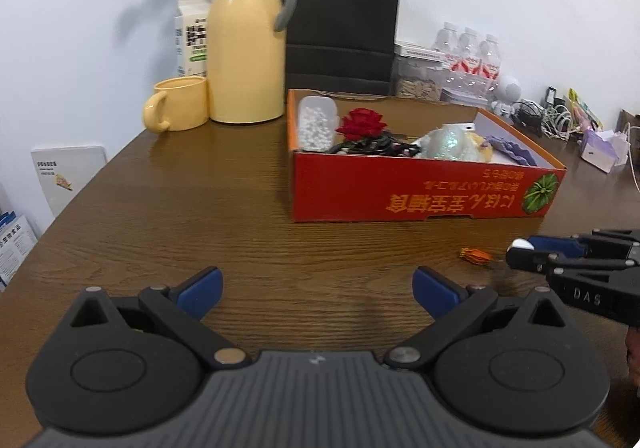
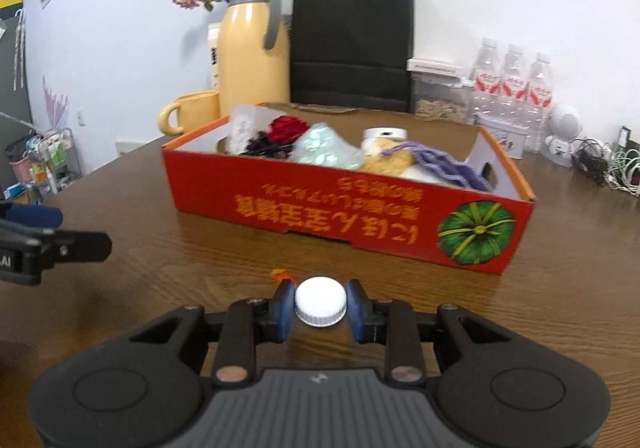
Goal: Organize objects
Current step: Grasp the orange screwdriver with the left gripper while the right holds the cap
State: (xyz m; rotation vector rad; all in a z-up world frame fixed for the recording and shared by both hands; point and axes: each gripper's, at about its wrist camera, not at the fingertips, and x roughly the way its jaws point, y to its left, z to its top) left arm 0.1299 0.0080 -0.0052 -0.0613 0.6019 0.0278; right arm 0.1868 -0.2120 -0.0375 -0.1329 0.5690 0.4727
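A red cardboard box [image 1: 420, 192] [image 2: 344, 220] stands on the brown wooden table [image 1: 200, 208]. It holds a red rose [image 1: 360, 125], a clear tub of white beads [image 1: 316, 124], a pale shiny pouch [image 2: 324, 150] and a purple knitted bag [image 2: 448, 164]. My right gripper [image 2: 320, 306] is shut on a white screw cap [image 2: 320, 306] just above the table, in front of the box; it also shows at the right of the left wrist view [image 1: 520, 250]. A small orange dried flower [image 1: 475, 256] [image 2: 282, 275] lies on the table beside it. My left gripper [image 1: 318, 292] is open and empty.
A yellow thermos jug [image 1: 248, 44], a yellow mug [image 1: 178, 108], dried roses, a black paper bag [image 1: 340, 20], water bottles [image 1: 472, 52], a seed jar and tangled cables [image 1: 552, 120] stand along the back. The table's left edge curves near the left gripper.
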